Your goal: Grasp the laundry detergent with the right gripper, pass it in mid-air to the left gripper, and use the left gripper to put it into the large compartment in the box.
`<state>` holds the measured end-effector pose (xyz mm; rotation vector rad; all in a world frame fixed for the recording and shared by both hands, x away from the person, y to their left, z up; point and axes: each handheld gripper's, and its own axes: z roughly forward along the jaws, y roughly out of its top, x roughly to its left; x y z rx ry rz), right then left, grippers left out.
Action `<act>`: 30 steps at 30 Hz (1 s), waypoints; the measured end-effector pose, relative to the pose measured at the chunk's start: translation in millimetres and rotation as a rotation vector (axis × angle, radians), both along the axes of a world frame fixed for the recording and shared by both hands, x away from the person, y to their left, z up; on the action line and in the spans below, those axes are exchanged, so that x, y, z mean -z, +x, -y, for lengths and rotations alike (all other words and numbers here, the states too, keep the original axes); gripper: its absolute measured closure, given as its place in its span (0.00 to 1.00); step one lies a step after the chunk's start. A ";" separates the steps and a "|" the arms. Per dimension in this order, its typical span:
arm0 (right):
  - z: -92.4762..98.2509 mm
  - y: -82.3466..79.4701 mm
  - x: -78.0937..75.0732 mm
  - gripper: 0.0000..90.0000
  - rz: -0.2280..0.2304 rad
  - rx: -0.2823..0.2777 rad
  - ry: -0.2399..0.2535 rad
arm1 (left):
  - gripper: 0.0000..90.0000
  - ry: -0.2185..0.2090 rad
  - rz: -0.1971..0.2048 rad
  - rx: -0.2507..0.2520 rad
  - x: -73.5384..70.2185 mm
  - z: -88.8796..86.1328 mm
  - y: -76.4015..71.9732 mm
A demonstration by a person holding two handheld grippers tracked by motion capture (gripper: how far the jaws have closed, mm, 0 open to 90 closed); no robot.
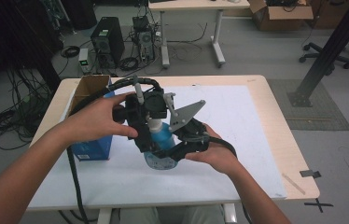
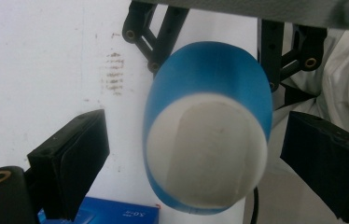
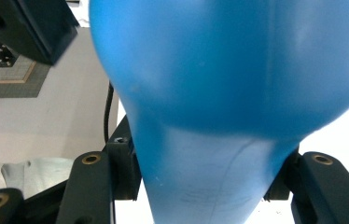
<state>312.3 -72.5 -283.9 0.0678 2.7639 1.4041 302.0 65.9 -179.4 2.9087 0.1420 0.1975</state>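
Blue plastic bottle with white cap (image 1: 162, 135) being held upright above counter (image 1: 238, 116): right gripper (image 1: 175, 150) jaws clamping its body. Left gripper (image 1: 153, 125) jaws spread wide around cap, not gripping. Cap yet to be grasped.

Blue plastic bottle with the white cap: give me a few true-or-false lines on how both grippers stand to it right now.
1. The right gripper is clamped on the blue plastic bottle. True.
2. The left gripper has its fingers pressed on the bottle's white cap. False: they stand apart on either side of it.
3. The bottle lies flat on the white table cover. False: it is held upright.
4. A blue cardboard box sits at the left of the table. True.
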 end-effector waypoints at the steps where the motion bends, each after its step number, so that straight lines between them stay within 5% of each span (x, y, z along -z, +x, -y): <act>1: 0.0 -0.4 -0.2 0.49 -0.003 0.001 0.000 | 0.09 -0.002 0.000 0.001 1.2 0.3 0.2; 30: 2.4 -1.3 -1.3 0.49 -0.003 0.003 0.002 | 0.23 -0.012 -0.017 0.019 3.7 3.2 1.0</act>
